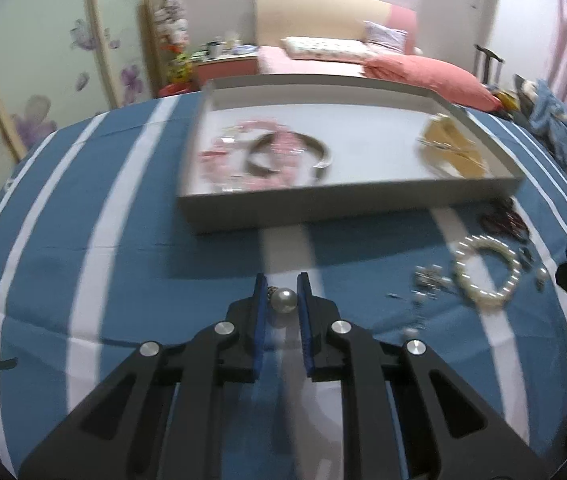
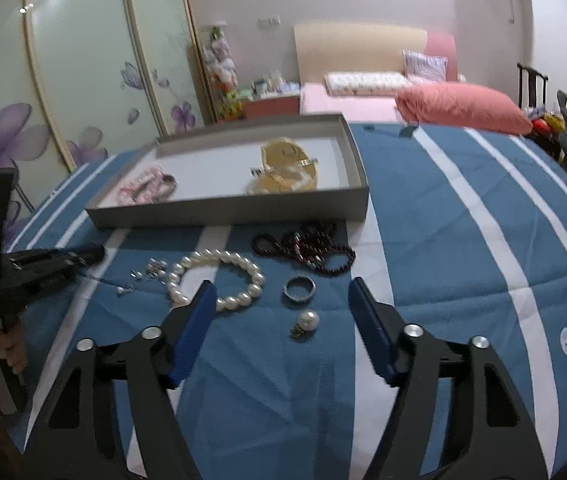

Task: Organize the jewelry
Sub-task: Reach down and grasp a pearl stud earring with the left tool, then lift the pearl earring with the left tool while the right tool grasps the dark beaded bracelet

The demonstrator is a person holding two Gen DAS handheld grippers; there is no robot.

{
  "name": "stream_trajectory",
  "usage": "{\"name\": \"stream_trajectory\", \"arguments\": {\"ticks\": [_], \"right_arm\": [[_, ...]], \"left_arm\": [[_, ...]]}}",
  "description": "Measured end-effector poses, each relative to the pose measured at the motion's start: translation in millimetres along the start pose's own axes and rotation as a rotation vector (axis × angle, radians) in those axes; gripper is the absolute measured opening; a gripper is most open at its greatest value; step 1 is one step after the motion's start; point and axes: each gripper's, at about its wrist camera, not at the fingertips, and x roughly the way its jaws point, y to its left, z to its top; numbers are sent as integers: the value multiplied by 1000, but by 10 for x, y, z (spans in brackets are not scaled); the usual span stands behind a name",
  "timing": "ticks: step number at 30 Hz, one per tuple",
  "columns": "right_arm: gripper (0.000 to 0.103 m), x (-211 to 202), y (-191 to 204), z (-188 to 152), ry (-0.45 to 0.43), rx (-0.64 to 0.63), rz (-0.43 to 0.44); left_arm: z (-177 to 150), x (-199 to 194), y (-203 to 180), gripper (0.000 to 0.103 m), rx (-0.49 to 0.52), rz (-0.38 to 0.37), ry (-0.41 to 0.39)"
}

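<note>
My left gripper (image 1: 282, 285) is shut on a pearl earring (image 1: 283, 300) and holds it above the blue striped cloth, in front of the grey tray (image 1: 323, 206). The tray holds a pink bracelet (image 1: 219, 160), a dark bangle (image 1: 283, 148) and gold pieces (image 1: 449, 144). My right gripper (image 2: 283, 292) is open and empty over the cloth. Between its fingers lie a second pearl earring (image 2: 307, 322) and a silver ring (image 2: 299, 289). A pearl bracelet (image 2: 215, 280), dark bead strands (image 2: 307, 246) and small silver pieces (image 2: 151, 272) lie nearby.
The blue cloth with white stripes (image 2: 443, 240) covers the table. My left gripper shows at the left of the right wrist view (image 2: 95, 254). A bed with a pink pillow (image 2: 459, 106) and a wardrobe (image 2: 63, 80) stand behind.
</note>
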Motion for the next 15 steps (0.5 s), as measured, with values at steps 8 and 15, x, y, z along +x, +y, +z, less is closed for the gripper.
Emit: {"name": "stream_trajectory", "arguments": {"ticks": [8,15], "right_arm": [[48,165,-58,-34,103,17,-33],[47,271,-161,172,94,54,-59]], "left_arm": [[10,-8,265,15,-72,8,-4],[13,-12,295,15,-77,-4,-3]]}}
